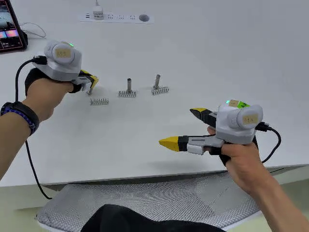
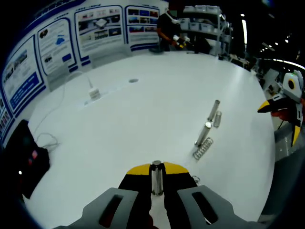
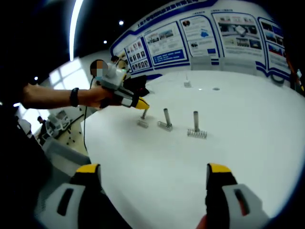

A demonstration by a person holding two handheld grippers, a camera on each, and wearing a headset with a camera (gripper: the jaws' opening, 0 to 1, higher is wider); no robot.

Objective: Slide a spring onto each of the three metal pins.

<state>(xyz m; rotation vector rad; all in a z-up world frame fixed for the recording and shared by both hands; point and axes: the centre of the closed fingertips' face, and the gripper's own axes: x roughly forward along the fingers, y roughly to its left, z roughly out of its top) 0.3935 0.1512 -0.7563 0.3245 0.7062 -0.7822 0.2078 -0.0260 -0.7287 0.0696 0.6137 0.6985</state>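
Three short metal pins stand in a row on the white table. My left gripper (image 1: 91,85) (image 2: 156,170) is shut on the left pin (image 1: 89,90) (image 2: 156,178), whose top sticks up between the yellow-tipped jaws. The middle pin (image 1: 129,85) (image 3: 167,116) and the right pin (image 1: 157,80) (image 3: 196,120) stand free. One spring lies flat by each pin: the left spring (image 1: 99,101), the middle spring (image 1: 127,94) and the right spring (image 1: 160,90). My right gripper (image 1: 183,128) (image 3: 152,169) is open and holds nothing, nearer the front edge and well short of the pins.
A white power strip (image 1: 116,18) lies at the table's far edge. A dark tablet (image 1: 9,29) with a cable sits at the far left corner. A grey mesh chair back (image 1: 145,198) is just below the table's front edge.
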